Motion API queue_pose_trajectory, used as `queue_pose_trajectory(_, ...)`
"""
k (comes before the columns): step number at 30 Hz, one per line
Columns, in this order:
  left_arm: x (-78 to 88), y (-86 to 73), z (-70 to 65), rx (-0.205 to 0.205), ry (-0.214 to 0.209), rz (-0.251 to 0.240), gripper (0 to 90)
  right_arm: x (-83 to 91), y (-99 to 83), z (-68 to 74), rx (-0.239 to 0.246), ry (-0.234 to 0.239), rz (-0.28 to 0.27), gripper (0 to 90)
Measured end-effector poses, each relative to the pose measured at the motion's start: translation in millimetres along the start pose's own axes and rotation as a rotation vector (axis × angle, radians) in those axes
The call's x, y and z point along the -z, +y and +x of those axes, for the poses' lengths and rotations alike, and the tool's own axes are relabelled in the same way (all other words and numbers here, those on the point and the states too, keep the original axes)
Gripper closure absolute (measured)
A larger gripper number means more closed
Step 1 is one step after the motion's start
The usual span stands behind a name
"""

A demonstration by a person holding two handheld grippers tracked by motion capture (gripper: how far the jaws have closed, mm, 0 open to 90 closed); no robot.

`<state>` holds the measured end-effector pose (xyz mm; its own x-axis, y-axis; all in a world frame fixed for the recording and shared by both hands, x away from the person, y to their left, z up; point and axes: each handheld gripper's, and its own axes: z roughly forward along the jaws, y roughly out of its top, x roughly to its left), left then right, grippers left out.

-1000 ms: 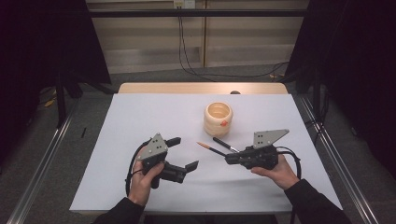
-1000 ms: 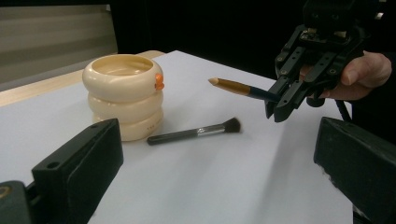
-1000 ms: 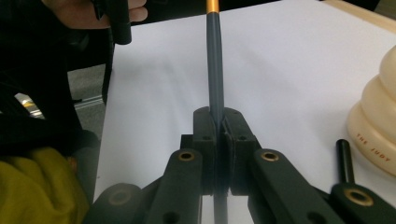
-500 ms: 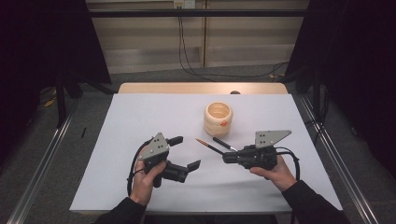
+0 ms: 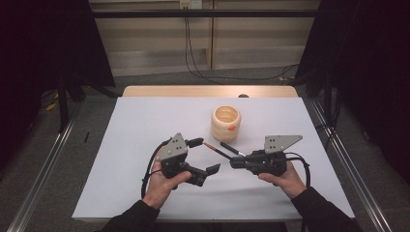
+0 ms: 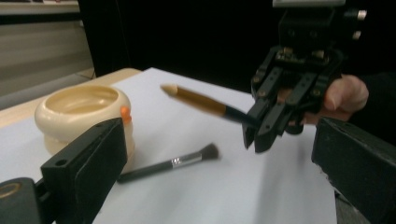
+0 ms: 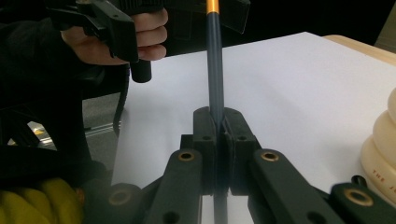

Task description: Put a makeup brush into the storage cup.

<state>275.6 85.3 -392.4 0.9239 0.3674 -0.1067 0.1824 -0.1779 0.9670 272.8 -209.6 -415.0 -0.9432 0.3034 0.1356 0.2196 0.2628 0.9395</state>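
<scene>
Right tongs (image 5: 233,163) clenched on the dark handle end of a brush (image 6: 205,103), jaws pressed flat together on the shaft as seen in the right gripper view (image 7: 215,93). The grip sits at the very tail of the handle, which leaves the gold ferrule and tan tip free and projecting well out ahead of the jaws. The brush is carried clear of the white worktop (image 5: 145,125), roughly level, tip toward the left tongs (image 5: 205,157).

Left tongs released: jaws stand wide apart, nothing between them. In the left gripper view both jaws frame the scene, with the free end of the held brush just ahead of the gap. Judged: the open stance facing the tip reads as preparation to receive the brush, or to steady its far end. A tail grip by one side alone gives little control of a long thin shaft.

A second brush (image 6: 170,163), black handle with silver ferrule and dark bristles, lies flat on the worktop below and beyond the held brush, between the two tongs and the cream holder (image 5: 226,123). It is untouched.

The holder stands upright beyond both tongs, mouth open upward, empty as far as the left gripper view shows. Judged: it is the likely destination for both brushes. The held one would need turning upright first.
</scene>
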Motion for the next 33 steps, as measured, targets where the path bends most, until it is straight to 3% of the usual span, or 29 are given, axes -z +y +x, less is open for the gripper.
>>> queue_pose_trajectory(5,-3.2,2.1,-3.6,-0.019,-0.019,-0.003,6.1,1.5,0.5,-0.4,0.004,-0.005,-0.008,85.4)
queue_pose_trajectory(10,-3.3,3.2,-7.1,-0.031,-0.007,-0.002,13.8,0.6,1.4,0.6,0.014,-0.001,-0.006,85.4)
queue_pose_trajectory(13,-0.1,4.4,-6.6,-0.029,-0.001,-0.003,30.8,-0.1,1.6,1.0,0.013,0.004,-0.009,85.4)
queue_pose_trajectory(15,0.3,5.2,-5.5,-0.011,0.002,-0.007,33.4,-0.8,1.6,1.4,0.017,0.010,-0.009,85.4)
queue_pose_trajectory(19,2.5,6.2,-3.5,0.008,-0.026,-0.019,48.9,-2.2,1.6,2.0,0.026,0.010,-0.005,85.4)
queue_pose_trajectory(26,3.8,8.3,-1.5,0.035,-0.016,-0.028,60.1,-3.4,0.9,2.2,0.026,0.017,-0.007,85.4)
queue_pose_trajectory(30,5.4,8.3,0.0,0.047,-0.035,-0.038,70.2,-3.9,0.8,2.2,0.029,0.030,-0.016,85.4)
queue_pose_trajectory(33,6.4,9.0,0.0,0.053,-0.051,-0.038,72.9,-4.4,0.3,2.0,0.033,0.034,-0.016,85.3)
